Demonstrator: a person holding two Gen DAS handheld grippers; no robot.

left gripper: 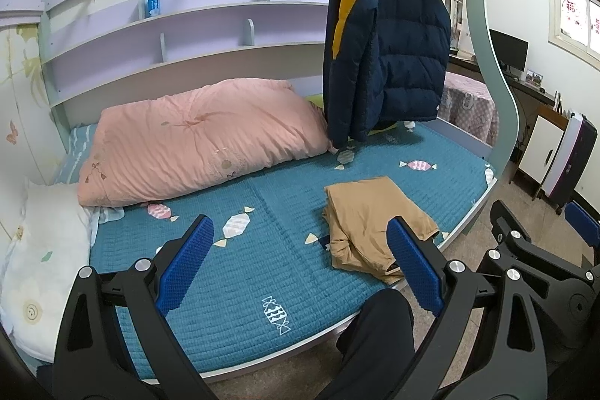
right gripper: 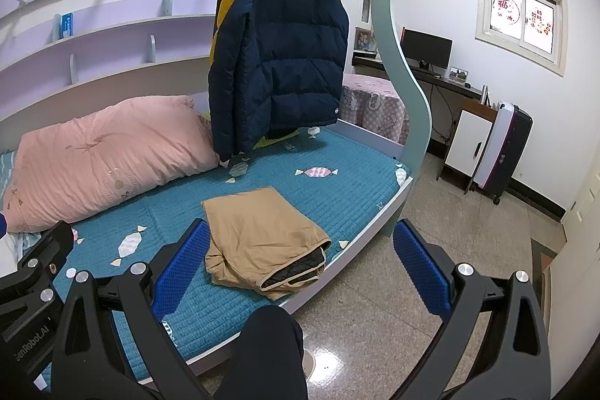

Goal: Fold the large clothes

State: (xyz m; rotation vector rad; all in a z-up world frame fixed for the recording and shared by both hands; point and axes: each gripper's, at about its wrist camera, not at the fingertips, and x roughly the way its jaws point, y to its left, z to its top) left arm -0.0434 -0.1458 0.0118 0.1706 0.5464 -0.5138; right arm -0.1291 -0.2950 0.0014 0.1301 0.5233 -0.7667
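Observation:
A tan garment (left gripper: 377,223) (right gripper: 260,237) lies folded in a rough rectangle near the front edge of the bed, its dark lining showing at one open end. A navy and mustard puffer jacket (left gripper: 390,40) (right gripper: 279,47) hangs from a rail above the bed. My left gripper (left gripper: 300,263) is open and held back from the bed, the tan garment just behind its right finger. My right gripper (right gripper: 300,267) is open too, with the garment lying between and beyond its fingers, untouched. Neither holds anything.
The bed has a teal quilted cover (left gripper: 232,272) (right gripper: 337,182) and a pink duvet (left gripper: 195,137) (right gripper: 101,149) at the back. A person's dark trouser leg (left gripper: 378,328) (right gripper: 268,351) stands at the bed edge. A suitcase (right gripper: 502,152) and desk (right gripper: 442,77) stand to the right.

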